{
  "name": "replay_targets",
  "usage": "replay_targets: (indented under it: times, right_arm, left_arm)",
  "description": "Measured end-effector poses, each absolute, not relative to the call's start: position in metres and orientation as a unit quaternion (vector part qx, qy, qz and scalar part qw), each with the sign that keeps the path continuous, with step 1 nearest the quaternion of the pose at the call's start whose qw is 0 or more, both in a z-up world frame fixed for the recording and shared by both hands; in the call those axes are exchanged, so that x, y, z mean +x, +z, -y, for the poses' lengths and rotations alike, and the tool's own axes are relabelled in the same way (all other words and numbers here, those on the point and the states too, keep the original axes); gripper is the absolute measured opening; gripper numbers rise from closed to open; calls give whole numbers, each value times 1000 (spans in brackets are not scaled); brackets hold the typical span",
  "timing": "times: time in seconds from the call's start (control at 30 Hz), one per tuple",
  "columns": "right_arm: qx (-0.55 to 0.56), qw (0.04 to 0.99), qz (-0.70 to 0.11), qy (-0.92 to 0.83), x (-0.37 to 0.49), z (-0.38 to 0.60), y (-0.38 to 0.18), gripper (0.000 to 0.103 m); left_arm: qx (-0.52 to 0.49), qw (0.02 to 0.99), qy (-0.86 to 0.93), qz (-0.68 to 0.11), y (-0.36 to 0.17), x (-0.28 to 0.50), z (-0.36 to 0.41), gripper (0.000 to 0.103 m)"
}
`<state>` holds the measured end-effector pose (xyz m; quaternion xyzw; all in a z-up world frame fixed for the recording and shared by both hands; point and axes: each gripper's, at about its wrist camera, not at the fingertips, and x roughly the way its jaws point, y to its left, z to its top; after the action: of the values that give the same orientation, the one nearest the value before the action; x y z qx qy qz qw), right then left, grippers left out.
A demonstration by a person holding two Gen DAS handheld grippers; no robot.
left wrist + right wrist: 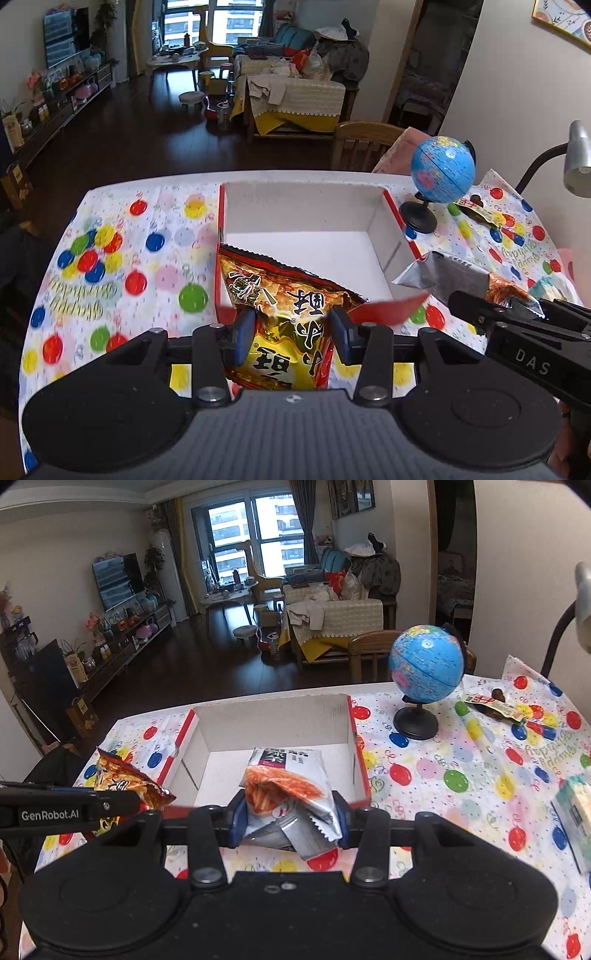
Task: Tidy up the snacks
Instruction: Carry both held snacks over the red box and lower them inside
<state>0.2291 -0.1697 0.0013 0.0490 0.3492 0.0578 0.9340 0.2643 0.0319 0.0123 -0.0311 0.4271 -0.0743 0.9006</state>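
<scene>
An open red box [391, 218] with a white inside stands on the table; it shows as the red box [360, 760] in the right wrist view too. My left gripper [291, 332] is shut on a red and gold snack bag [284, 306], held over the box's near left corner. My right gripper [286, 821] is shut on a silver snack bag [284, 790] with an orange picture, held above the box's near edge. From the left wrist view the silver bag [443, 275] hangs at the right; from the right wrist view the red bag [122, 779] hangs at the left.
A blue globe [426, 664] on a black stand sits right of the box. A small dark snack packet [491, 705] lies behind it, and a pale green pack [576, 812] at the far right. A balloon-print cloth [122, 266] covers the table. A lamp [576, 162] stands far right.
</scene>
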Motion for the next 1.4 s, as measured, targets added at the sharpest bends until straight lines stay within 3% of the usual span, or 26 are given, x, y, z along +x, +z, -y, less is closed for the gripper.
replay_targets:
  times: [0.73,1.1,1.4]
  right_arm:
    - [42,911,-410,30,339,148,-61,44]
    - [31,884,-464,38,346,137,-92,45]
    - [24,884,-467,31,341,131,-91,62]
  left_arm:
    - [0,878,-92,-469,-49,420,-35,42]
    - [31,856,-121,-502,-93,434,-19,42]
    - [32,854,-125,-504,-99,426,-23,43]
